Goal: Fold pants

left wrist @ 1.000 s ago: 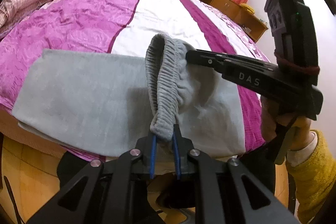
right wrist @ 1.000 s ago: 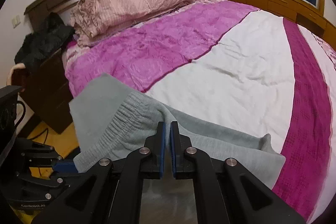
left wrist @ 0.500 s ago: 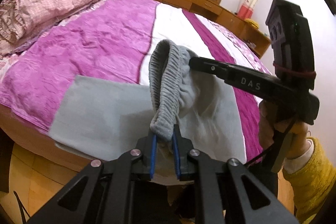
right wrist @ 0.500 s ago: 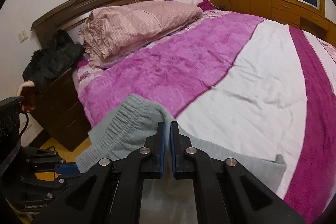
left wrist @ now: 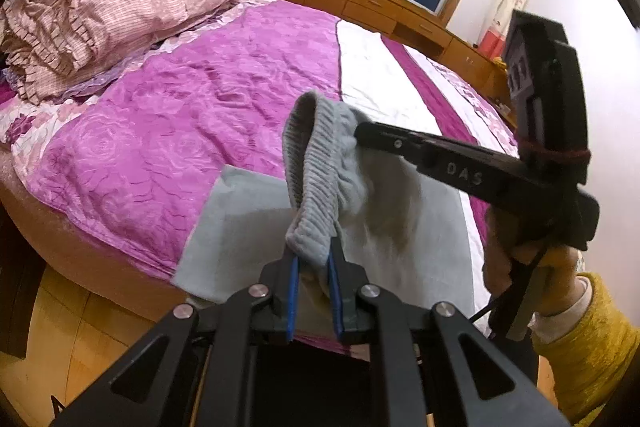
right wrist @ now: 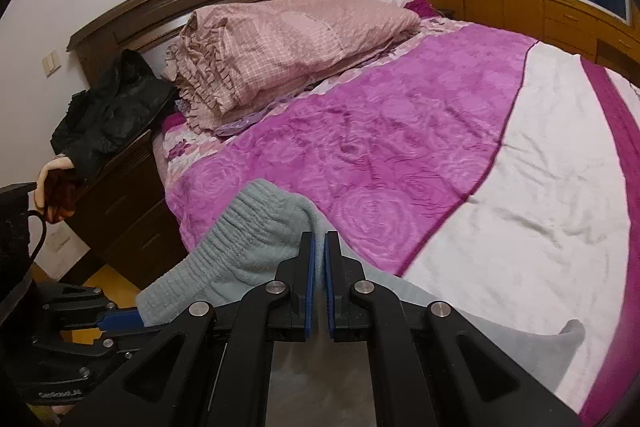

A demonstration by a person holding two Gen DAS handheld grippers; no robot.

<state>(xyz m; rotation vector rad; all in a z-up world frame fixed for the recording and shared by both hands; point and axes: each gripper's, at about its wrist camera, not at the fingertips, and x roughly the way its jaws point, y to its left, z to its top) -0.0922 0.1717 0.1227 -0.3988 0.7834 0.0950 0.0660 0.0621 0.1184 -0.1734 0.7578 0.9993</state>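
Both grippers hold the grey pants (left wrist: 248,227) by the ribbed waistband (left wrist: 310,171), lifted off the bed (left wrist: 192,107) near its foot edge. The left gripper (left wrist: 313,279) has its blue fingers pinching one end of the elastic band, a thick bunch of cloth keeping them a little apart. The right gripper (right wrist: 319,269) has its fingers pressed nearly together on a thinner layer at the other end of the band. In the left view the right tool reaches in from the side, gripped by a hand (left wrist: 516,259) in a yellow sleeve.

Holding both ends of the waistband looks meant to keep that edge taut and square, so it can be carried over the rest of the garment as one straight line instead of sagging in the middle.

The waistband hangs in the air, arched between the two grips. Below it the legs lie flat on the pink-and-white bedspread, their long axis running along the bed's near edge, away from the waistband. The far hem (right wrist: 572,331) curls up slightly.
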